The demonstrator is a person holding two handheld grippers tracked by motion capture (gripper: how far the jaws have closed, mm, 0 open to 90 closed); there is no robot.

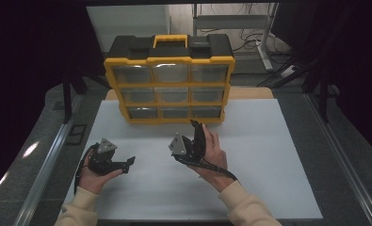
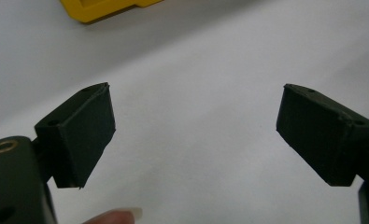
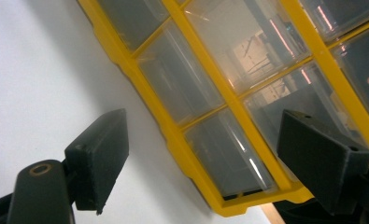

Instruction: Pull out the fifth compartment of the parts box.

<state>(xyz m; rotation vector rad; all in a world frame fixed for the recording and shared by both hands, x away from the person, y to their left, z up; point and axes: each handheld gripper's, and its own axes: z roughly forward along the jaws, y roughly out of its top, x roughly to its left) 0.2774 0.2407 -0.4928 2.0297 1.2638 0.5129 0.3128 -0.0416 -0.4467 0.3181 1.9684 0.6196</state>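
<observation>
1. At the far middle of the white tabletop (image 1: 268, 155) stands a yellow-framed plastic organizer case with a black top and yellow carry handle (image 1: 169, 80); its base rests on the white surface.
2. The front of the case is a grid of nine clear plastic drawers in three rows of three, split by yellow bars. In the right gripper view the drawers (image 3: 247, 93) look grey and reflective, and what they contain cannot be told.
3. The case stands upright, with its long axis running side to side across the table. Its drawer face points back toward the person and its handle points up.
4. The right gripper (image 1: 198, 134) is just in front of the case's bottom row, near its right end and not touching it. The right hand (image 1: 214, 153) holds it with the jaws aimed at the drawers and spread wide apart, gripping nothing.
5. The left gripper (image 1: 127, 164) is in front of the case and well apart from it, off its left end and low over the white surface. The left hand (image 1: 93, 176) holds it so it points toward the right gripper. In the left gripper view its black pads (image 2: 79, 133) stand wide apart with bare table between them.
</observation>
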